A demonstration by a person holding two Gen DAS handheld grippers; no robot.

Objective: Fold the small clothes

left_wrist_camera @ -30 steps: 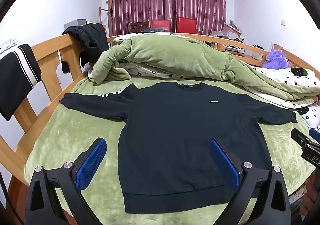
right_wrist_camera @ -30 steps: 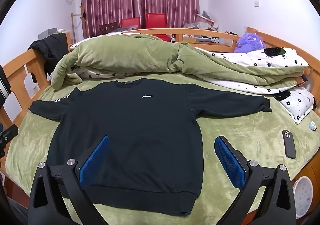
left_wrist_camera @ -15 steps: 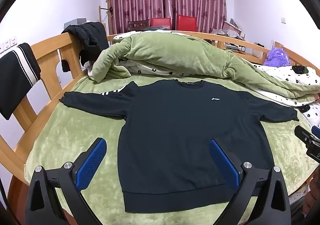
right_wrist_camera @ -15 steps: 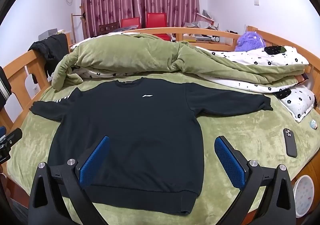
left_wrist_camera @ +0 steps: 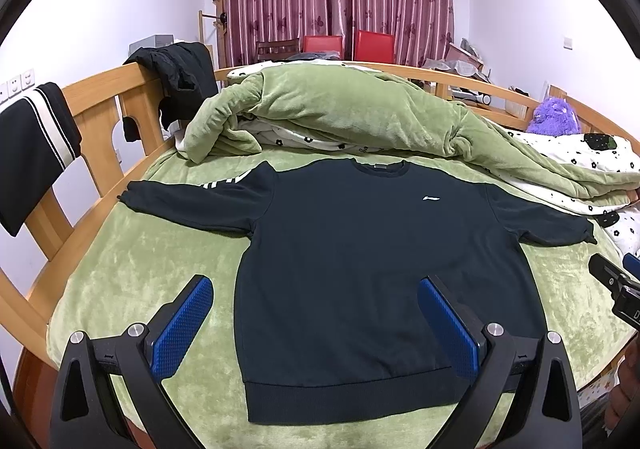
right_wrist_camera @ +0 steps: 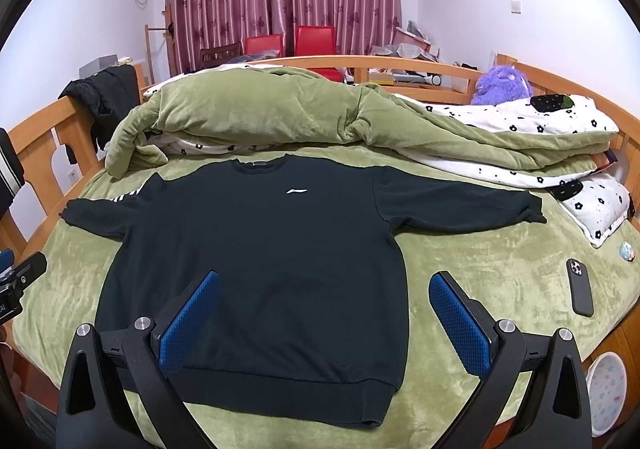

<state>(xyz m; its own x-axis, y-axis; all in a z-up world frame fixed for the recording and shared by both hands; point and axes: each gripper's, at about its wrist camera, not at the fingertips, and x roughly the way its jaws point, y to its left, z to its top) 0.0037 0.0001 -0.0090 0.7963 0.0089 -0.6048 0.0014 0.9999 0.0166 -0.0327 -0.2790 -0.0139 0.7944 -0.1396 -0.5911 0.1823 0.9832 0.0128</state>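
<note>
A black long-sleeved sweatshirt (left_wrist_camera: 360, 249) (right_wrist_camera: 264, 249) lies flat and face up on the green bed cover, both sleeves spread out, a small white logo on the chest. My left gripper (left_wrist_camera: 316, 325) hovers open above the hem at the garment's left half, holding nothing. My right gripper (right_wrist_camera: 324, 321) is open too, over the hem's right part, one pad (right_wrist_camera: 460, 325) beyond the sweatshirt's right edge. Each gripper's tip shows at the edge of the other's view.
A rumpled green quilt (left_wrist_camera: 352, 113) with a floral white lining lies behind the sweatshirt. A black phone (right_wrist_camera: 580, 287) rests on the cover at right. Wooden bed rails (left_wrist_camera: 100, 117) carry dark clothes. A purple plush toy (right_wrist_camera: 502, 83) sits at the far right.
Both grippers have crept slightly forward and the views have shifted a little; the sweatshirt lies as before and both grippers stay open.
</note>
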